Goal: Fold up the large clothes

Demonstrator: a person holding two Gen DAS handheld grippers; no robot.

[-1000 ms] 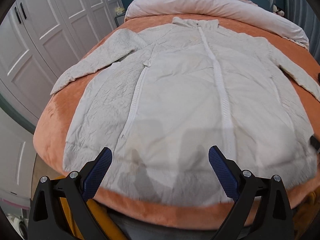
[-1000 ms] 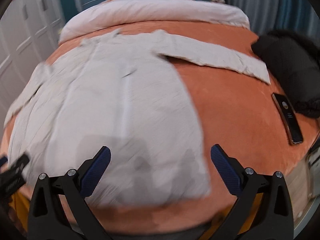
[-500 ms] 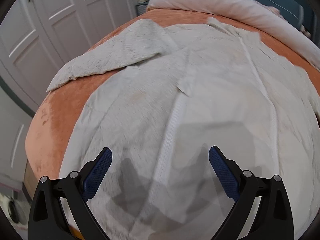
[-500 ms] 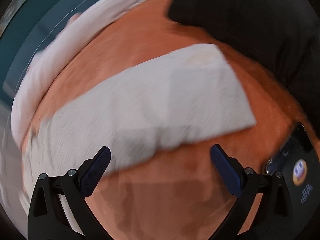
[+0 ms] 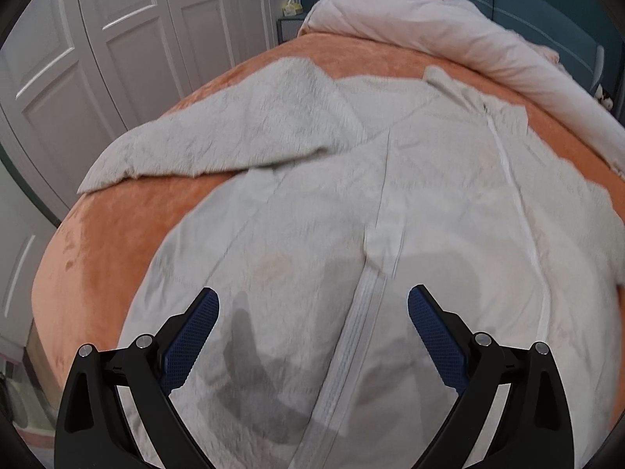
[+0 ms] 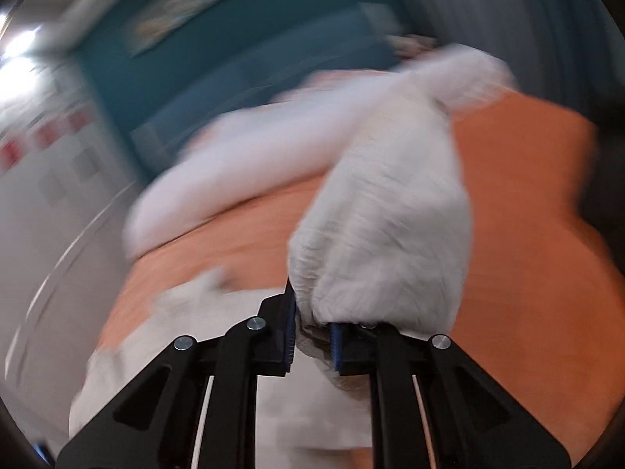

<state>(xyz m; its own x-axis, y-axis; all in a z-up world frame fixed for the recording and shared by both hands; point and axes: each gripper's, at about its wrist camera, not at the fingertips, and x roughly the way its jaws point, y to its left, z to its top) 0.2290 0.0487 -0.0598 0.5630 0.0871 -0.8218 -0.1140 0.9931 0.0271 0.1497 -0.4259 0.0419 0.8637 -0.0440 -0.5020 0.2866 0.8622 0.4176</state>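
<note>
- The white coat lies spread over the orange bedspread, 1 sleeve reaching toward 9 o'clock.
- The left gripper hangs over the coat's zipper, jaws wide apart, holding nothing.
- The right gripper is clamped on the other sleeve's cuff, lifted off the bedspread; this view is blurred.

The large pale quilted zip-front coat lies spread on the orange plush bed cover. Relative to the coat: its fleecy sleeve stretches out left, the rolled pinkish-white duvet lies behind it, the white panelled wardrobe doors stand farther left, beyond the bed.
</note>
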